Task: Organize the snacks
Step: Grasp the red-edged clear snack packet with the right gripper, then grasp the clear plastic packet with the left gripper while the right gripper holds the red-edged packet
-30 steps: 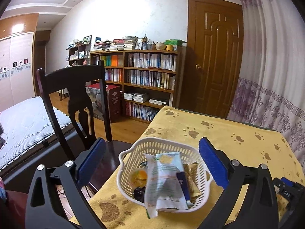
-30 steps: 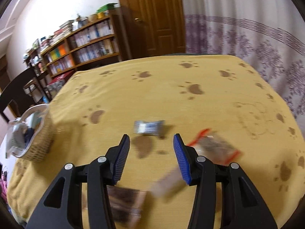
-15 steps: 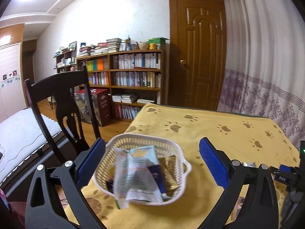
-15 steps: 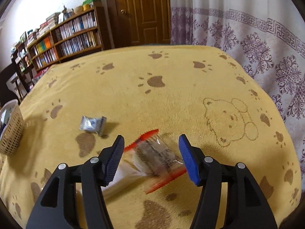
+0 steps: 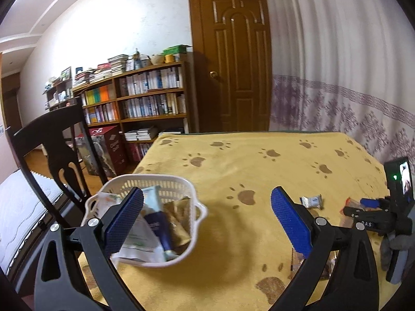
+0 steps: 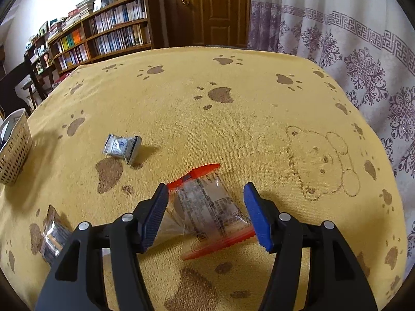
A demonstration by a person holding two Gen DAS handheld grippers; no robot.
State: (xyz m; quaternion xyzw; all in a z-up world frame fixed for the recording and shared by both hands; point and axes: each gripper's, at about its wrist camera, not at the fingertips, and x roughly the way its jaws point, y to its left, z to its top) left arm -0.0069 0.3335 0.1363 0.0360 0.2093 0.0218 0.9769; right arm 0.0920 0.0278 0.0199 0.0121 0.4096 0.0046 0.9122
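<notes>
A clear snack packet with red crimped ends (image 6: 207,202) lies on the yellow paw-print tablecloth (image 6: 233,119). My right gripper (image 6: 207,215) is open, its blue pads on either side of the packet and low over it. A small silver-white wrapped sweet (image 6: 122,148) lies to the left, also seen from the left wrist (image 5: 311,201). Another dark clear packet (image 6: 53,238) lies at the near left. The white basket (image 5: 193,199) holds several snack packs. My left gripper (image 5: 207,223) is open and empty, hovering beside the basket.
The basket's side (image 6: 13,150) shows at the table's left edge in the right wrist view. A dark wooden chair (image 5: 52,140) stands beside the table. A bookshelf (image 5: 145,103), a brown door (image 5: 233,57) and a patterned curtain (image 6: 350,39) lie beyond the table.
My right gripper has moved forward and down so its pads now flank the red-edged packet. The left gripper has swung right, away from the basket, which now sits at its left.
</notes>
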